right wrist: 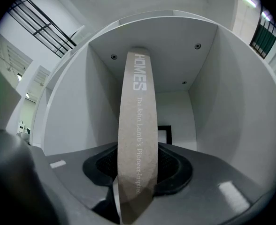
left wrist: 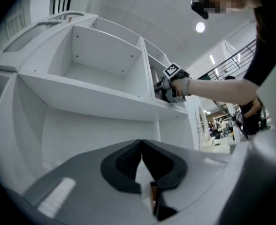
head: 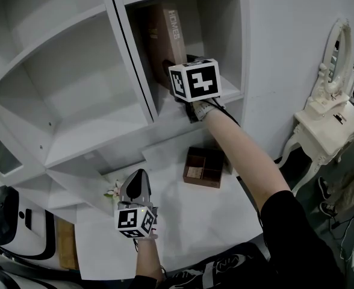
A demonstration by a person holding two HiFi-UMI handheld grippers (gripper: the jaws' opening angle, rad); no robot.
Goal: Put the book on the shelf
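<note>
**A:** Where is the book sitting?

**B:** The brown hardback book (head: 165,38) with pale lettering on its spine is standing upright in the right-hand compartment of the white shelf unit (head: 74,101). It is keeping close to that compartment's left wall, and its spine is facing the board's front edge. I cannot tell whether it is touching the wall.

**A:** What is the right tool doing?

**B:** The right tool (head: 170,71) is reaching in over the board's front edge. Its 2 jaws are standing partly apart and pressing on the book's spine, 1 on each side, low on the spine.

**A:** And the other one?

**B:** The left tool (head: 138,174) is hovering low over the white desk (head: 189,221), near its left edge and well apart from the book. Its jaws are meeting at the tips and holding nothing.

**A:** Is anything else lying about?

**B:** 1 dark brown wooden box (head: 203,167) with open compartments is sitting on the desk near its back edge, below the book's compartment. A white vanity table (head: 327,125) with an oval mirror is standing off to the right.
</note>
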